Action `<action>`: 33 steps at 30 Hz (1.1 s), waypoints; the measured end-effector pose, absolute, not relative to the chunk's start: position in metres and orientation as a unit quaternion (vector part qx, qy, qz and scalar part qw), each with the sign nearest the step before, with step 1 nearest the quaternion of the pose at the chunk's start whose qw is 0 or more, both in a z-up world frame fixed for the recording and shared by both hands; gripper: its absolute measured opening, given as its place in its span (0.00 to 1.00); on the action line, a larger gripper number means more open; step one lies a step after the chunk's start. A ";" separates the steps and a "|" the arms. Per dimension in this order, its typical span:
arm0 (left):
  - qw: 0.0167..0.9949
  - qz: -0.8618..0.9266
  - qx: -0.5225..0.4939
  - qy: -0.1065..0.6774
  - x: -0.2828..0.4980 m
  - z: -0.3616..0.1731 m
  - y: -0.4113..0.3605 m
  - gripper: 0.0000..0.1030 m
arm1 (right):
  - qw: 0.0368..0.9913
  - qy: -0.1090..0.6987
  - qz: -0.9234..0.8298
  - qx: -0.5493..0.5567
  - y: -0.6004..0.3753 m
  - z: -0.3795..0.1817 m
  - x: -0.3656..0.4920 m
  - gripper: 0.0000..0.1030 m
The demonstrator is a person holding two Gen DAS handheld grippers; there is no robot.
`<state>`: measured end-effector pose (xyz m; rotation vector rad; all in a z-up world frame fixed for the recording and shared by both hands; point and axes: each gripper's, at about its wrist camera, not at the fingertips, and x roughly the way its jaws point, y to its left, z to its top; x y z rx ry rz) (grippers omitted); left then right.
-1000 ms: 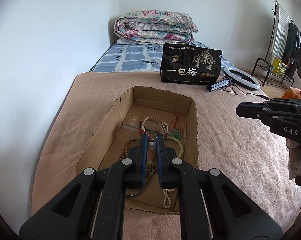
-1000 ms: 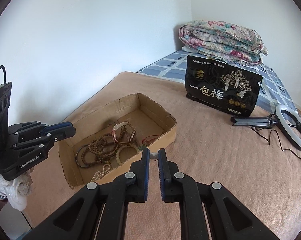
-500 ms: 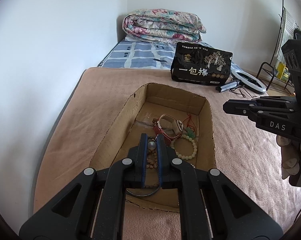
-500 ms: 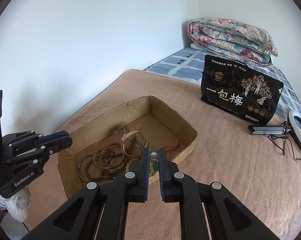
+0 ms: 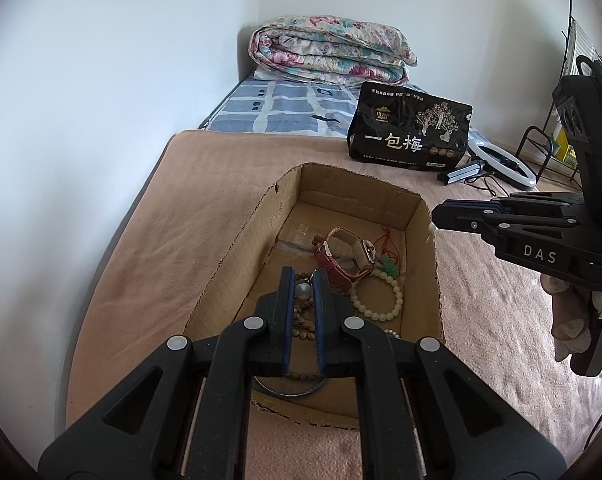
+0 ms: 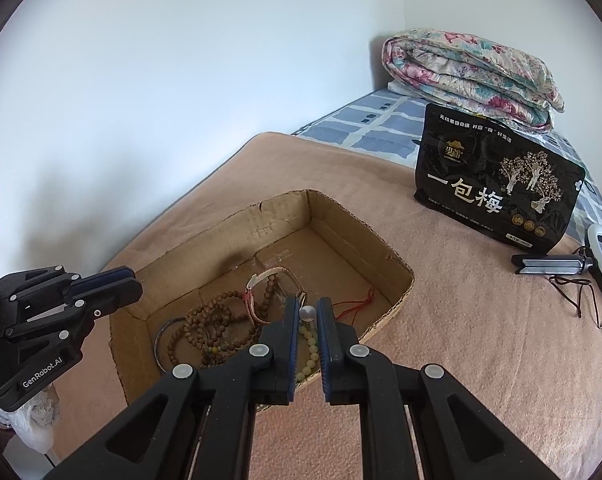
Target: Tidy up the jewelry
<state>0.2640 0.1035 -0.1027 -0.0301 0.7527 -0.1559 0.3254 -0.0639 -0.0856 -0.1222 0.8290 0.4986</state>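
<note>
1. Pearl earring (image 6: pixel 307 313) sits between the right tool (image 6: pixel 307 312) tips, above the cardboard box (image 6: pixel 361 236).
2. Second pearl earring (image 5: pixel 302 290) is pinched in the left tool (image 5: pixel 303 289), over the box too.
3. Box holds a watch (image 5: pixel 343 256), wooden beads (image 6: pixel 209 324), pale bracelet (image 5: pixel 377 300).
4. Black snack bag (image 6: pixel 497 184) and ring light (image 5: pixel 501 160) lie beyond on the bed.
5. Right jaws are opening; left tool is clenched.

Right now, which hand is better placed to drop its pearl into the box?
Probably right: right gripper is opening, pearl between its jaws, above the box. Left gripper is clamped on its pearl.
</note>
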 end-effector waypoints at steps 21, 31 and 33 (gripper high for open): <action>0.933 -0.063 0.000 0.354 0.258 -0.102 0.097 0.59 | 0.902 0.372 0.211 -0.061 -0.068 -0.073 0.323 0.86; 0.941 -0.052 -0.006 0.335 0.242 -0.079 0.093 0.59 | 0.906 0.367 0.204 -0.054 -0.078 -0.056 0.307 0.88; 0.942 -0.047 -0.003 0.331 0.238 -0.072 0.092 0.59 | 0.907 0.366 0.202 -0.053 -0.080 -0.051 0.302 0.88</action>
